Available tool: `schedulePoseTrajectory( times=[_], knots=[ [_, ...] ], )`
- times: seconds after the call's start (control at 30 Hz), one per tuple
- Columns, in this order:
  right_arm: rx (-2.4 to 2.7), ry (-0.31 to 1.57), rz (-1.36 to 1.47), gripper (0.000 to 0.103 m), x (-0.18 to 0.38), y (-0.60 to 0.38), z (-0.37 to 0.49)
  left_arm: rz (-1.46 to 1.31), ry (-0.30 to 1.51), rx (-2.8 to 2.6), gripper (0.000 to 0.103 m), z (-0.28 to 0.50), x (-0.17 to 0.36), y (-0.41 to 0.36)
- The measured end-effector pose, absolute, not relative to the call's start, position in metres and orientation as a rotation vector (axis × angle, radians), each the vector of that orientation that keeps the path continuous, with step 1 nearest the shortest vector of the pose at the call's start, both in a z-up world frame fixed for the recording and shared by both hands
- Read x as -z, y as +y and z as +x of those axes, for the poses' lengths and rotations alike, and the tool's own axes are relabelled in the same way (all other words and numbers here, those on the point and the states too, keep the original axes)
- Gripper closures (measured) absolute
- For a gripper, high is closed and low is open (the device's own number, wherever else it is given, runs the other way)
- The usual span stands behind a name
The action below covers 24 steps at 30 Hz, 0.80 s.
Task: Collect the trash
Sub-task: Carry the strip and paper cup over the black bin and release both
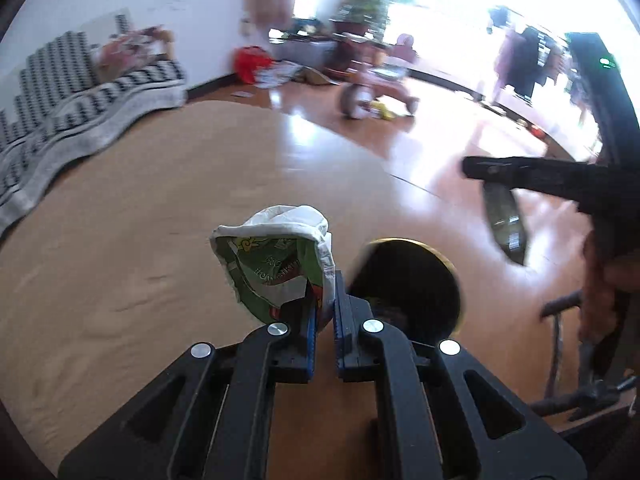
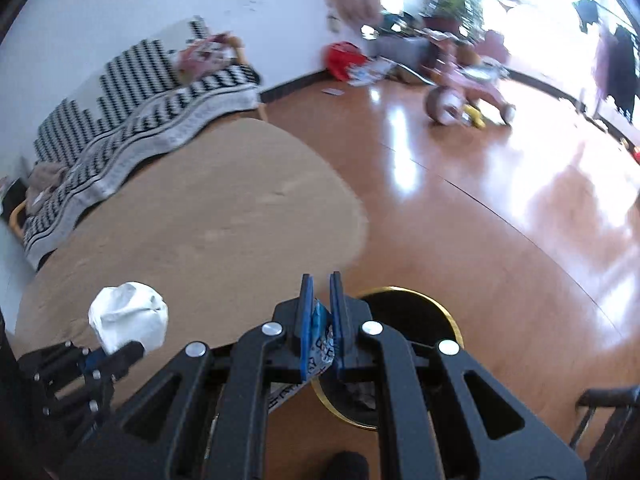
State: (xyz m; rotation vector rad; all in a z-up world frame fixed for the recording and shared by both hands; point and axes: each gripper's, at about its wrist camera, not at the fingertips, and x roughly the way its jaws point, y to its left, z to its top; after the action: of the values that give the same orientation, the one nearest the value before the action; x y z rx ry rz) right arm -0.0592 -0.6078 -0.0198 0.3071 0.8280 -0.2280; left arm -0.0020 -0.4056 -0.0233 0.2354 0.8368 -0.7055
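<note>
Two pieces of trash, one per gripper: the left gripper (image 1: 324,304) pinches a crumpled green-and-white wrapper (image 1: 276,264), the right gripper (image 2: 322,316) a blue-and-white wrapper (image 2: 320,344), above one black gold-rimmed bin (image 2: 416,320).

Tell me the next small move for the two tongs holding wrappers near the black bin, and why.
Probably carry the right tongs forward until they hang over the black bin, then let go. They are shut on a blue and white wrapper, and the bin's gold-rimmed mouth lies just beyond and to their right. The left tongs, shut on a green and white wrapper, can follow.
</note>
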Motion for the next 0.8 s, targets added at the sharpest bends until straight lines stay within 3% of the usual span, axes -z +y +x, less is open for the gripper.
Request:
schedulePoseTrajectory(
  times=[0.37, 0.8],
  knots=[
    [0.294, 0.939, 0.359, 0.094, 0.083, -0.679, -0.075, 0.303, 0.88, 0.779, 0.096, -0.017, 0.07, -0.493],
    [0.298, 0.954, 0.369, 0.094, 0.088, -0.684, -0.079, 0.336, 0.901, 0.813, 0.097, -0.02, 0.087, -0.522]
  ],
)
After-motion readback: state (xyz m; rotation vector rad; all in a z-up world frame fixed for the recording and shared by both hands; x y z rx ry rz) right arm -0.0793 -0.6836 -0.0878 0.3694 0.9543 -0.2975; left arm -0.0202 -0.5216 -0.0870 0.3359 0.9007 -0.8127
